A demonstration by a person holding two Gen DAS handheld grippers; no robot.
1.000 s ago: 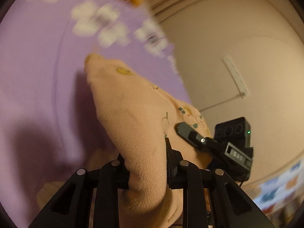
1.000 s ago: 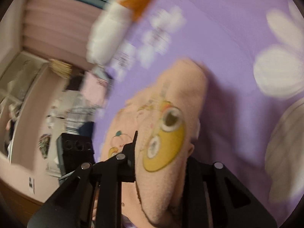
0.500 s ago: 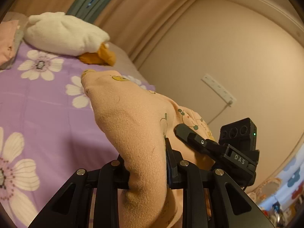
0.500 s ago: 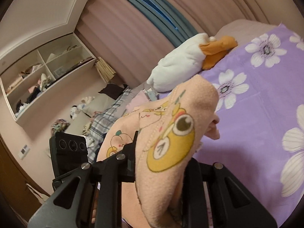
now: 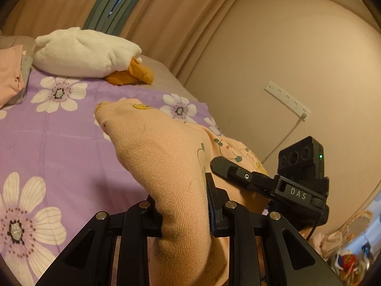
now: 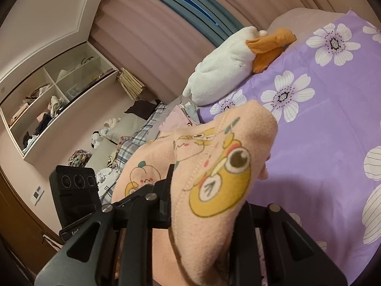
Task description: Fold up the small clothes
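A small peach garment (image 5: pixel 164 157) with cartoon prints is held up above the purple flowered bedsheet (image 5: pixel 47 138). My left gripper (image 5: pixel 183 209) is shut on one edge of it, and the cloth bulges up between its fingers. My right gripper (image 6: pixel 204 217) is shut on another edge of the same garment (image 6: pixel 214 166), where a yellow cartoon print shows. The right gripper also shows in the left wrist view (image 5: pixel 240 176), close to the right of the left one. The fingertips of both are hidden by cloth.
A white plush duck (image 5: pixel 85 52) with an orange bill lies at the head of the bed, also in the right wrist view (image 6: pixel 228 66). Folded pink clothes (image 5: pixel 9 76) lie at the far left. A wall with a power strip (image 5: pixel 288 100) is at the right. Shelves (image 6: pixel 54 104) stand beyond the bed.
Both grippers have lifted and tilted up with the garment. The views went from close on the bedsheet to high over the bed, with the duck and wall in sight.
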